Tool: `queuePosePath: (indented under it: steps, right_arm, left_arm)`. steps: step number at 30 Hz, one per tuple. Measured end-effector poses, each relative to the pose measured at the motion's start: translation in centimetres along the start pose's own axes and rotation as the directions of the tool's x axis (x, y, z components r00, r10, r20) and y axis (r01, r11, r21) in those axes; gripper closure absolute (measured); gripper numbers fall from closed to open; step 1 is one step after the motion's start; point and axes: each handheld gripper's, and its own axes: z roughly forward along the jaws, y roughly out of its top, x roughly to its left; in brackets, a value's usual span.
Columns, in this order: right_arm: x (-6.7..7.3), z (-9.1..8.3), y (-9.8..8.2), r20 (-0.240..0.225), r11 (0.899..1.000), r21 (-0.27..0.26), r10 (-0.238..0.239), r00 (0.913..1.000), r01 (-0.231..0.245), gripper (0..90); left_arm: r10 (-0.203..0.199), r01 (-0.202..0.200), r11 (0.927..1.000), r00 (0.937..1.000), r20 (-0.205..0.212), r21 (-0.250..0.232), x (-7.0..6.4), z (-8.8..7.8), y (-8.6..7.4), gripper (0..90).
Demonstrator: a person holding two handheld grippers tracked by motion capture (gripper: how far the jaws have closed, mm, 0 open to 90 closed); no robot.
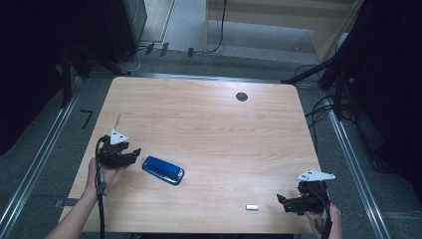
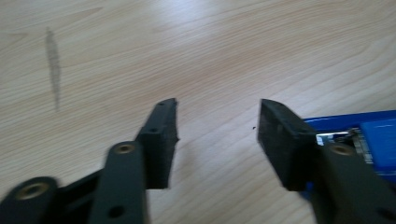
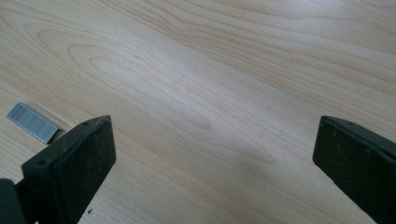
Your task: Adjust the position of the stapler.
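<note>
A blue stapler (image 1: 163, 170) lies flat on the wooden table (image 1: 214, 129), left of the middle and near the front. My left gripper (image 1: 134, 154) sits just left of it, held in a hand, its jaws partly apart with bare wood between them. In the left gripper view the gripper (image 2: 217, 121) has the stapler (image 2: 378, 135) just behind its right jaw. A small silver strip of staples (image 1: 252, 206) lies near the front edge. My right gripper (image 1: 284, 203) rests to the right of it, open wide. In the right gripper view the gripper (image 3: 215, 149) has the staples (image 3: 31, 122) beyond its left jaw.
A dark round cable hole (image 1: 242, 96) sits in the table's far side. A thin dark streak (image 2: 53, 65) marks the wood beyond the left gripper. Metal rails, cables and dark stands surround the table on the floor.
</note>
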Motion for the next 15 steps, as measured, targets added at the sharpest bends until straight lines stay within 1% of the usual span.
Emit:
queuePosePath:
  steps: [1, 2, 3, 4, 5, 6, 7, 12, 14, 15]
  right_arm:
    - [0.0, 0.0, 0.0, 0.000, 1.000, 0.000, 0.000, 1.0000, 0.000, 0.0]
    - [0.0, 0.0, 0.0, -0.001, 1.000, 0.001, -0.004, 1.0000, 0.004, 0.0]
    - [0.0, 0.1, 0.0, -0.003, 1.000, 0.003, -0.007, 1.0000, 0.007, 0.0]
    - [0.0, 0.1, 0.0, 0.005, 1.000, 0.006, -0.017, 0.9998, 0.017, 0.0]
    - [0.0, 0.1, 0.0, 0.005, 1.000, 0.006, -0.017, 0.9998, 0.017, 0.0]
    - [0.0, 0.1, 0.0, 0.004, 1.000, 0.006, -0.014, 0.9999, 0.014, 0.0]
    - [-0.1, 0.1, 0.0, 0.004, 1.000, 0.007, -0.014, 0.9999, 0.014, 0.0]
    - [0.0, 0.2, -0.1, 0.003, 1.000, 0.012, -0.019, 0.9998, 0.019, 0.0]
    - [-0.1, 0.2, -0.2, 0.005, 1.000, 0.019, -0.023, 0.9997, 0.023, 0.0]
    - [-0.1, 0.2, -0.2, 0.005, 1.000, 0.019, -0.023, 0.9997, 0.023, 0.0]
  left_arm:
    - [0.000, 0.000, 1.0000, 1.0000, 0.000, 0.000, 0.0, 0.0, 0.0, 52.9]
    - [0.012, -0.012, 0.9999, 0.9998, 0.013, -0.001, -0.2, 0.0, 0.0, 52.9]
    - [0.021, -0.021, 0.9998, 0.9995, 0.024, -0.003, -0.4, 0.0, 0.0, 55.1]
    - [0.032, -0.032, 0.9995, 0.9986, 0.043, 0.001, -0.9, 0.0, 0.0, 57.2]
    - [0.032, -0.032, 0.9995, 0.9986, 0.043, 0.001, -0.9, 0.0, 0.0, 59.9]
    - [0.046, -0.047, 0.9988, 0.9972, 0.058, 0.012, -1.2, 0.1, -0.1, 59.9]
    - [0.046, -0.047, 0.9988, 0.9972, 0.058, 0.012, -1.2, 0.1, -0.1, 60.4]
    - [0.047, -0.048, 0.9988, 0.9952, 0.085, 0.011, -1.8, 0.4, 0.0, 62.1]
    - [0.060, -0.062, 0.9979, 0.9930, 0.102, 0.019, -2.2, 0.6, 0.1, 66.0]
    - [0.060, -0.062, 0.9979, 0.9930, 0.102, 0.019, -2.2, 0.6, 0.1, 68.7]
